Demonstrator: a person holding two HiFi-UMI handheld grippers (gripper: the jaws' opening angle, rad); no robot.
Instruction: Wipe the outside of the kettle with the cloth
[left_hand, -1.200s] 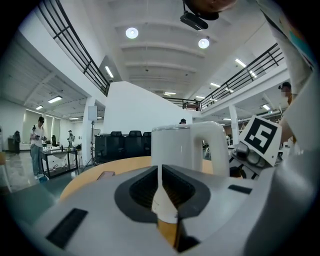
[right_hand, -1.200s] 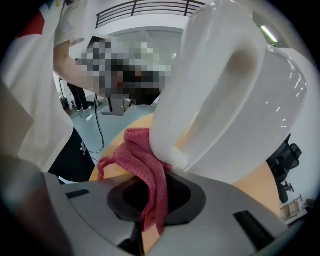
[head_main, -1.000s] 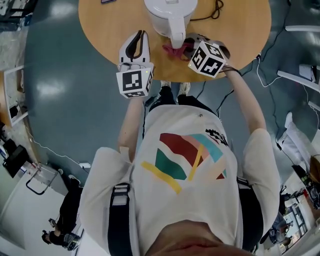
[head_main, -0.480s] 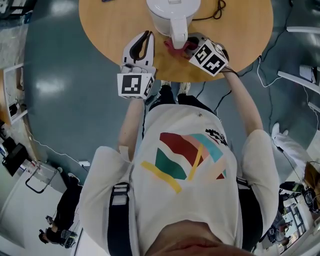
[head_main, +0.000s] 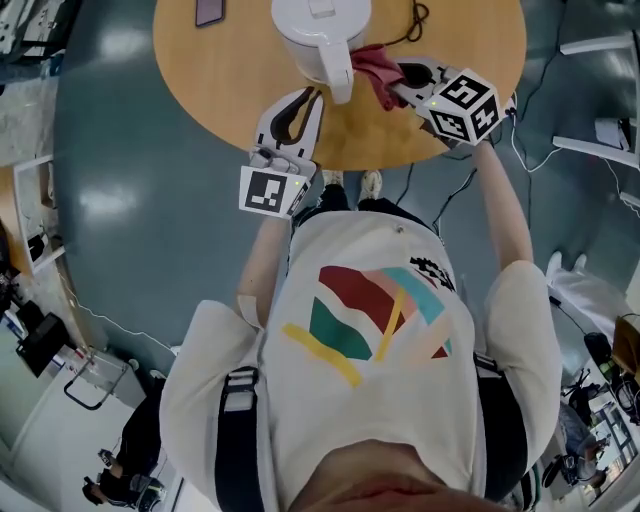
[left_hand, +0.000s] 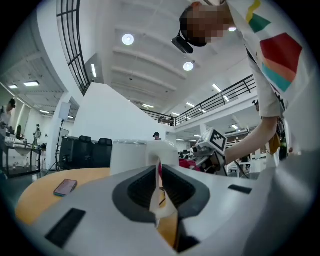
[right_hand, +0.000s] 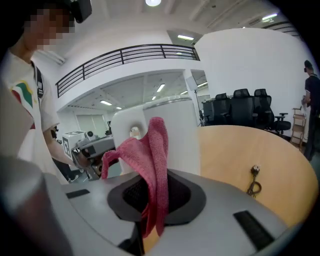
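Pink cloth (head_main: 378, 68) is now lifted off the table (head_main: 220, 80) and clamped in the right gripper (head_main: 398, 82), which has risen beside the handle of the white kettle (head_main: 318, 25), standing inward of the near edge. The left gripper (head_main: 310, 98), jaws nearly together and empty, has advanced toward the handle. Pick-up appears complete, so wiping can begin.

Cloth (head_main: 378, 68) right of kettle (head_main: 320, 35) on table (head_main: 230, 70)

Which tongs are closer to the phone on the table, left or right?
Left. The left tongs are before the kettle, left of its handle, toward the phone; the right tongs, gripping the cloth, are right of the handle.
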